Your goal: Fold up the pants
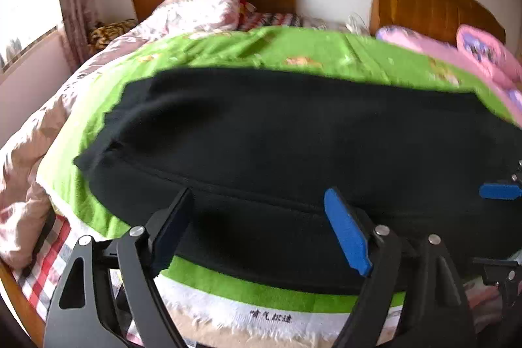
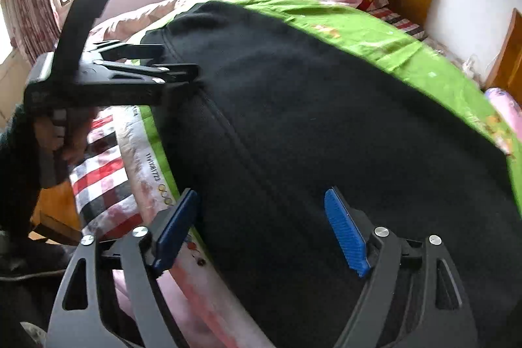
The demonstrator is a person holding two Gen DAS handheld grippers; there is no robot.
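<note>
Black soft-fabric pants (image 1: pixel 293 132) lie flat on a green printed blanket (image 1: pixel 293 51) on the bed, doubled lengthwise, seam ridge running 9 to 3 o'clock in the left wrist view. Left tool (image 1: pixel 257 227) spread wide above the near edge of the pants, nothing pinched between its blue pads. Right tool (image 2: pixel 261 227) likewise spread apart over the pants, gripping nothing. In the right view, left tool sits at 10 o'clock, held by a hand (image 2: pixel 62 132). Pink quilt (image 1: pixel 199 5) at 12 o'clock.
</note>
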